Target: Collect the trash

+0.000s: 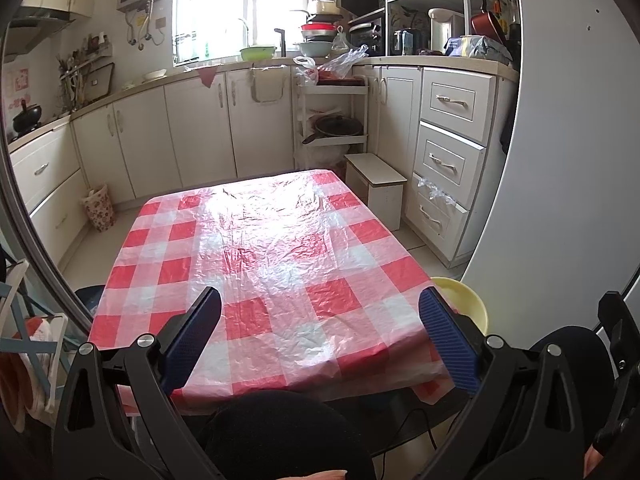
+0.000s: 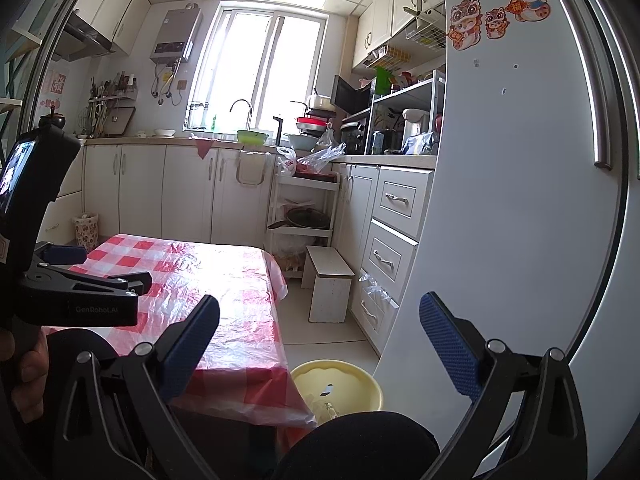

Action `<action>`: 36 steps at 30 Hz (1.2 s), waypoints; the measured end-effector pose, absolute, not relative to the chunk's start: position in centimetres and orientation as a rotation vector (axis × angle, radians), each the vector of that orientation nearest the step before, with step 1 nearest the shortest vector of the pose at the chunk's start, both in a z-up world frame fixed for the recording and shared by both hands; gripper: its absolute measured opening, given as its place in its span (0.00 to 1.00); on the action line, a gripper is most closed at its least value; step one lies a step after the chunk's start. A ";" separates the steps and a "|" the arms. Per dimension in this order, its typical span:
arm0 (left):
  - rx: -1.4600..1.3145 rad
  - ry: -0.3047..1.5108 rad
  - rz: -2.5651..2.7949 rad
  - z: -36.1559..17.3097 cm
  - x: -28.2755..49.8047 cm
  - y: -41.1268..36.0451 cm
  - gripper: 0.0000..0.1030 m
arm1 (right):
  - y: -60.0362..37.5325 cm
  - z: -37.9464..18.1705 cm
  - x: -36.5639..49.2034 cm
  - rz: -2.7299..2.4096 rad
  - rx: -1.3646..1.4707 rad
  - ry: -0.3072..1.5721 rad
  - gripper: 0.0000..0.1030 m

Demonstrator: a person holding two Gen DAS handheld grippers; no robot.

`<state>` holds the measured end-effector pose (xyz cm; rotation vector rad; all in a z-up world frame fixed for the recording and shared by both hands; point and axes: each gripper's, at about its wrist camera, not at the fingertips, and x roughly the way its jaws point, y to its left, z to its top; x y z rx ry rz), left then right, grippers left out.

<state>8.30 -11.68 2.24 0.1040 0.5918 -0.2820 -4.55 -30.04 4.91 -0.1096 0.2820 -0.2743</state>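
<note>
Both tongs spread and holding nothing over the checked tabletop.

The left tongs (image 1: 320,344) hang above the near edge of the tabletop (image 1: 256,248), blue pads wide apart, nothing between them. The right tongs (image 2: 320,348) hover off the tabletop's right corner, also spread wide, above the floor. A yellow bin (image 2: 337,384) stands on the floor just beside that corner, next to the fridge (image 2: 512,200), with a few scraps of trash (image 2: 327,390) lying inside. A white stool (image 2: 330,288) sits farther back by the drawers.
</note>
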 end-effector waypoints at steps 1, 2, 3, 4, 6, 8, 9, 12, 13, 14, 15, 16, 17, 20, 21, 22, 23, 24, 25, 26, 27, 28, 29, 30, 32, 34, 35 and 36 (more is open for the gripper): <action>0.104 0.591 -0.282 2.2 8.3 -11.7 0.92 | -30.0 4.9 -4.5 -0.274 -0.109 0.282 0.93; 0.103 0.589 -0.282 2.2 8.3 -11.6 0.92 | -30.0 4.9 -4.6 -0.274 -0.109 0.282 0.93; 0.104 0.589 -0.283 2.3 8.3 -11.7 0.92 | -30.1 4.9 -4.6 -0.274 -0.110 0.282 0.93; 0.104 0.588 -0.282 2.3 8.3 -11.7 0.92 | -30.1 4.9 -4.6 -0.274 -0.110 0.282 0.93; 0.104 0.588 -0.282 2.3 8.3 -11.7 0.92 | -30.1 4.9 -4.5 -0.274 -0.110 0.283 0.93; 0.104 0.587 -0.282 2.3 8.3 -11.7 0.92 | -30.0 4.9 -4.5 -0.274 -0.111 0.283 0.93; 0.104 0.588 -0.282 2.3 8.3 -11.7 0.92 | -30.1 4.9 -4.5 -0.274 -0.110 0.282 0.93; 0.104 0.588 -0.282 2.3 8.3 -11.7 0.92 | -30.1 4.9 -4.5 -0.274 -0.110 0.283 0.93; 0.104 0.587 -0.281 2.3 8.3 -11.7 0.92 | -30.0 4.9 -4.5 -0.274 -0.110 0.284 0.93; 0.104 0.587 -0.282 2.3 8.3 -11.7 0.92 | -30.1 4.9 -4.5 -0.274 -0.111 0.283 0.93; 0.104 0.588 -0.282 2.3 8.3 -11.7 0.92 | -30.1 4.9 -4.5 -0.274 -0.111 0.283 0.93; 0.104 0.588 -0.282 2.3 8.3 -11.7 0.92 | -30.0 4.9 -4.5 -0.274 -0.111 0.283 0.93; 0.104 0.587 -0.281 2.3 8.3 -11.7 0.92 | -30.0 4.9 -4.5 -0.274 -0.111 0.284 0.93; 0.105 0.586 -0.281 2.3 8.3 -11.7 0.92 | -30.0 4.9 -4.5 -0.274 -0.111 0.284 0.93; 0.106 0.585 -0.281 2.3 8.3 -11.7 0.92 | -30.0 4.9 -4.5 -0.274 -0.111 0.284 0.93; 0.105 0.585 -0.280 2.4 8.2 -11.7 0.92 | -30.0 4.9 -4.5 -0.274 -0.111 0.284 0.93; 0.106 0.585 -0.279 2.4 8.3 -11.7 0.92 | -30.0 4.9 -4.5 -0.274 -0.110 0.284 0.93; 0.105 0.585 -0.279 2.4 8.2 -11.7 0.92 | -30.0 4.9 -4.5 -0.274 -0.110 0.284 0.93; 0.105 0.584 -0.279 2.4 8.2 -11.7 0.92 | -30.1 4.9 -4.5 -0.274 -0.111 0.284 0.93; 0.105 0.584 -0.277 2.5 8.2 -11.7 0.92 | -30.0 4.9 -4.5 -0.274 -0.111 0.284 0.93; 0.104 0.584 -0.276 2.5 8.3 -11.7 0.92 | -30.1 4.9 -4.5 -0.274 -0.111 0.284 0.93; 0.104 0.583 -0.274 2.6 8.2 -11.7 0.92 | -30.1 4.9 -4.5 -0.274 -0.111 0.284 0.93; 0.104 0.583 -0.273 2.6 8.2 -11.7 0.92 | -30.0 4.9 -4.5 -0.274 -0.111 0.284 0.93; 0.104 0.583 -0.274 2.6 8.2 -11.7 0.92 | -30.1 4.9 -4.5 -0.274 -0.111 0.284 0.93; 0.105 0.583 -0.274 2.6 8.2 -11.7 0.92 | -30.0 4.9 -4.5 -0.274 -0.111 0.285 0.93; 0.105 0.583 -0.274 2.6 8.2 -11.6 0.92 | -30.0 4.9 -4.5 -0.274 -0.111 0.285 0.93; 0.105 0.582 -0.275 2.6 8.2 -11.6 0.92 | -30.0 4.9 -4.5 -0.274 -0.111 0.284 0.93; 0.105 0.582 -0.275 2.6 8.3 -11.6 0.92 | -30.0 4.9 -4.5 -0.274 -0.111 0.284 0.93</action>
